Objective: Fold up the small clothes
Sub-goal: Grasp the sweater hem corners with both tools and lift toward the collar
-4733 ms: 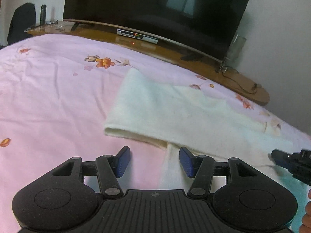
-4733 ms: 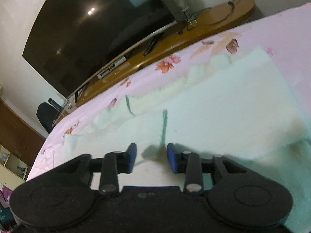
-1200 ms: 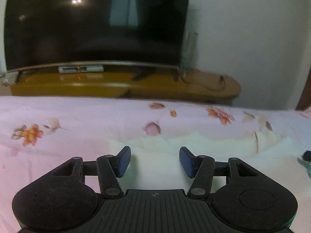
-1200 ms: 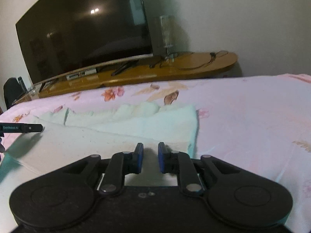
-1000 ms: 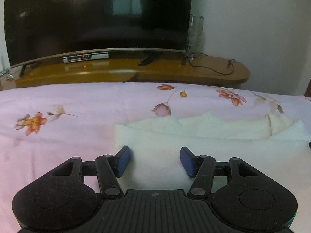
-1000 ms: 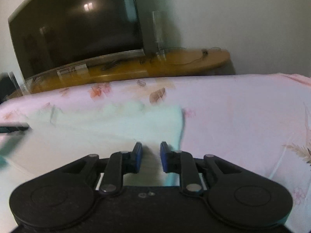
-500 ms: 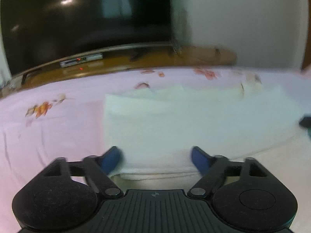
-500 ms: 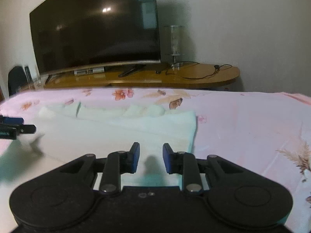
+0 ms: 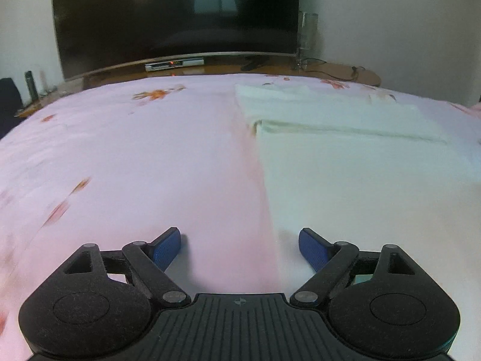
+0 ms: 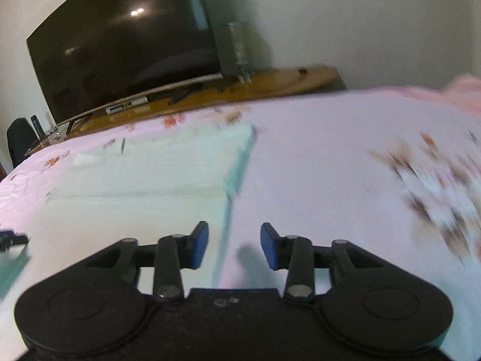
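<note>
A cream-white cloth lies flat on the pink floral bedsheet, with its far part folded over toward me in a band. My left gripper is open and empty, low over the cloth's near left edge. In the right wrist view the same cloth lies at left, its right edge running between the jaws. My right gripper is open and empty at that near right edge. The left gripper's tip shows at the far left.
A large dark TV stands on a curved wooden stand beyond the bed, with a set-top box and a clear glass column. A dark chair stands at far left. The bedsheet spreads right.
Both grippers let go of the folded-over edge, opened wider and drew back to the cloth's near side. The left one shifted to the left edge, the right one to the right edge.
</note>
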